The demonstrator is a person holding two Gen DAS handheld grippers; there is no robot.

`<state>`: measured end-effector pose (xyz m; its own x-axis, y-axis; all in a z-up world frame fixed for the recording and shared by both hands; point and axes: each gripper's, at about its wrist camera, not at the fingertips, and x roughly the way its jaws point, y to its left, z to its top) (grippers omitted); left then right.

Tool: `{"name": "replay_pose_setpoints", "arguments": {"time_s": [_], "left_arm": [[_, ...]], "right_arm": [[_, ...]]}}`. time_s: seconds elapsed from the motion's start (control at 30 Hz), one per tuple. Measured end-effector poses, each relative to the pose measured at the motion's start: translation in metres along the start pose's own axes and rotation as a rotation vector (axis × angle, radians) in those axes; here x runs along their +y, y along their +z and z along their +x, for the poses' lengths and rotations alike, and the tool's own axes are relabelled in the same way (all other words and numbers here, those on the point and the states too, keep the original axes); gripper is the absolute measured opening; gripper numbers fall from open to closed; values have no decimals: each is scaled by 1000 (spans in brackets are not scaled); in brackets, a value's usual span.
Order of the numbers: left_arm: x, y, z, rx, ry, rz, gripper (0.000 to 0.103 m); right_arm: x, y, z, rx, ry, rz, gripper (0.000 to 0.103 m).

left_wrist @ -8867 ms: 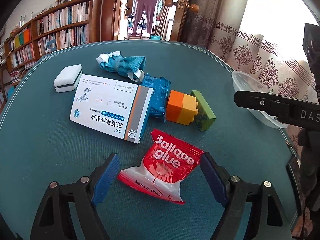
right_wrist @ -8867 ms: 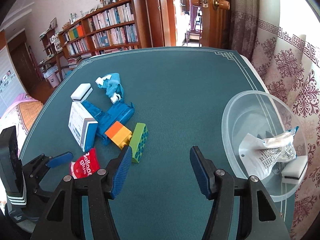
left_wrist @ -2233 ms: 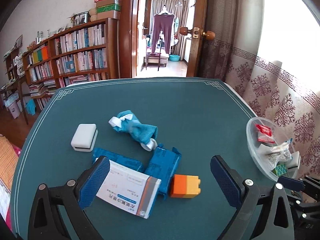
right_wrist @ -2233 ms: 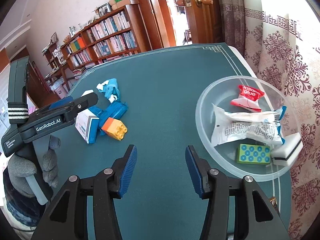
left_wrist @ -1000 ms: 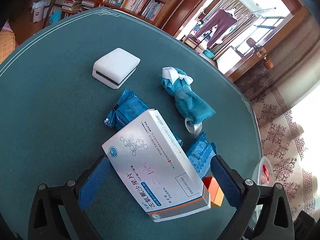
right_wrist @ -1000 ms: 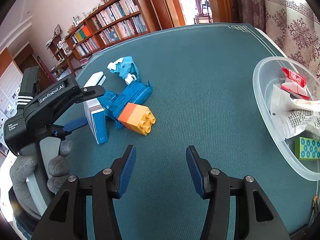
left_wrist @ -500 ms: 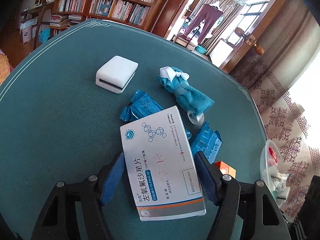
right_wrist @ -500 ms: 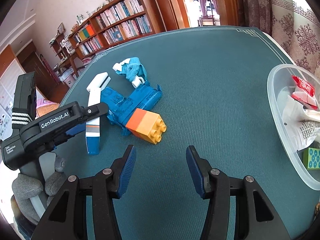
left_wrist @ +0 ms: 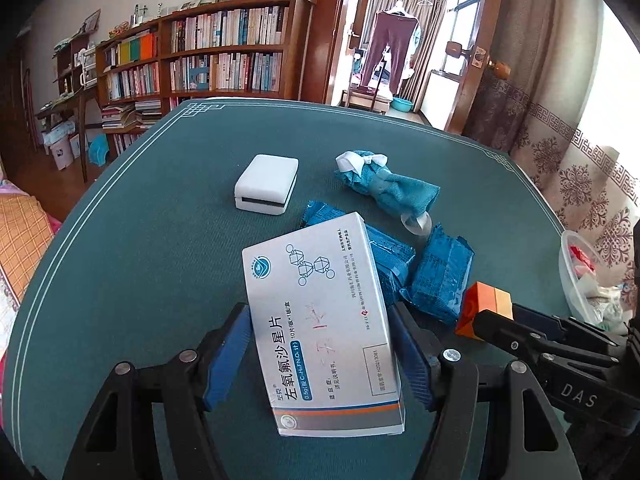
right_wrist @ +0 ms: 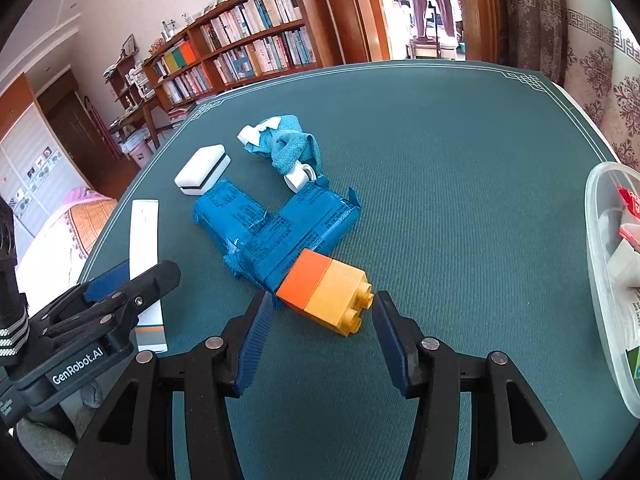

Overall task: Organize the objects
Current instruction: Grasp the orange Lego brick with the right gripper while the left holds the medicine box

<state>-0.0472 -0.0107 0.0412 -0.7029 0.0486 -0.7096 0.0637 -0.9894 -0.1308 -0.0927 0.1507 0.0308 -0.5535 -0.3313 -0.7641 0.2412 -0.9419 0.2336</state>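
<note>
**Medicine box clamped, brick next in line**

Nearest to us, the left gripper [left_wrist: 320, 344] has just closed on the flat white-and-blue cardboard medicine box [left_wrist: 320, 320] — a second ago its jaws stood wide around the box, and now both blue pads press its long sides. In the right wrist view the box appears edge-on at nine o'clock, tilted off the teal felt table [right_wrist: 460, 168], so we judge it lifted rather than resting.

The right gripper [right_wrist: 320, 332] stands apart and empty, its jaws bracketing the orange-and-yellow plastic building brick [right_wrist: 326, 290] without touching it; it has drawn closer to that brick over the last second.

Just beyond the brick lie two crumpled blue foil packets [right_wrist: 272, 228], touching it. Farther out, toward twelve o'clock, sit the white rectangular eraser block with a dark stripe [right_wrist: 202, 168] and the rolled teal cloth with white ends [right_wrist: 290, 148].

At three o'clock, the clear plastic bowl [right_wrist: 600, 240] holds a red packet and white wrappers — the sorted pile. We judge the box is bound there next; five items remain on the table.
</note>
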Motion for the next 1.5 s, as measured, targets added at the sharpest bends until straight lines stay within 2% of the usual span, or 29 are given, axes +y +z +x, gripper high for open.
{"name": "replay_pose_setpoints", "arguments": {"time_s": [0.23, 0.37, 0.43, 1.13, 1.2, 1.5], "left_arm": [[5, -3, 7, -18, 78, 16, 72], [8, -5, 11, -9, 79, 14, 72], [9, -5, 12, -4, 77, 13, 72], [11, -11, 21, 39, 64, 10, 72], [8, -12, 20, 37, 66, 24, 67], [-12, -10, 6, -11, 57, 88, 67]], "right_arm": [[4, 3, 11, 3, -29, -22, 59], [9, 4, 15, 3, -35, -52, 58], [13, 3, 16, 2, -36, -72, 48], [11, -21, -21, -17, -22, -109, 45], [9, -22, -26, -21, -10, -98, 45], [-2, -19, -59, -71, -14, -87, 45]]}}
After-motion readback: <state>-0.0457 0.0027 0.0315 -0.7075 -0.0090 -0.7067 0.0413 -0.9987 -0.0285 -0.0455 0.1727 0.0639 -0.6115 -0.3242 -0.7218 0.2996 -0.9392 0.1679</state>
